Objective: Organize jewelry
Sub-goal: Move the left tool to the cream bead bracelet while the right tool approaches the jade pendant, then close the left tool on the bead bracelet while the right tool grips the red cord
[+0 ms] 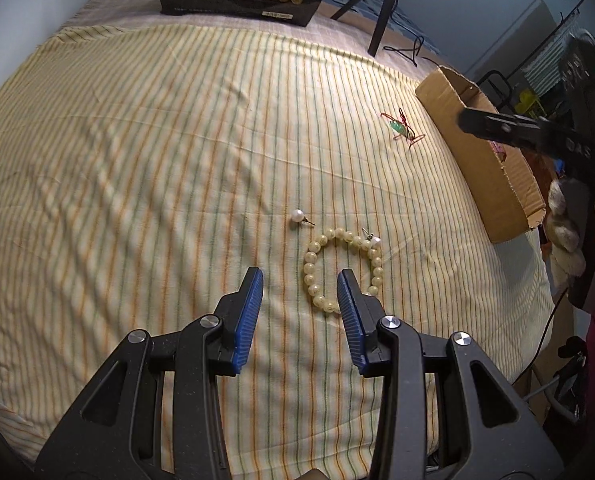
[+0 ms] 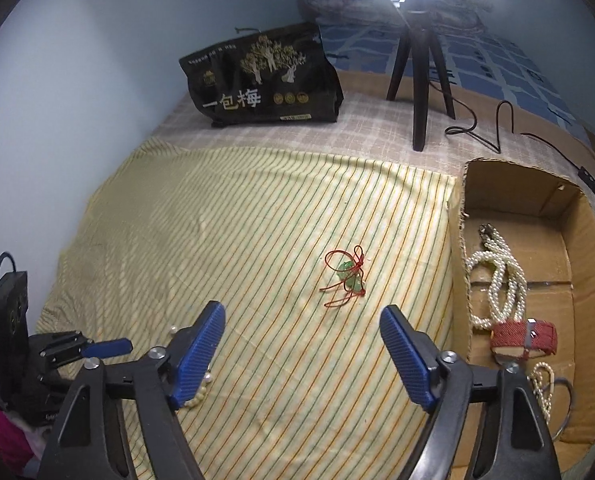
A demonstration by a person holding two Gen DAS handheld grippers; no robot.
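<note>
- The left tool (image 1: 299, 294) is wide open and holds nothing. It hangs low over the striped bed cover (image 1: 137, 160), so it looks ready to come down on something small.
- Just ahead of the left tool's right finger lies the bead bracelet (image 1: 343, 270). That finger covers part of the ring. The ring sits a bit to the right of the gap, so I think the tool must slide right before it can pinch the beads.
- A pearl earring (image 1: 298, 216) lies just past the left tool, in front of the gap. A second pearl earring (image 1: 373, 239) touches the far side of the bracelet.
- The right tool (image 2: 301, 320) is wide open too, and it holds nothing. It points at the green charm on red string (image 2: 347, 278), which lies just ahead of the gap, a little to the right.
- To the right of the right tool is the cardboard box (image 2: 589, 264). Its top is open so things can drop in. A pearl necklace (image 2: 497, 280) and a red band (image 2: 523, 338) already lie inside, so the job looks partly done.
- The loose pieces on the bed seem meant for the box next.
</note>
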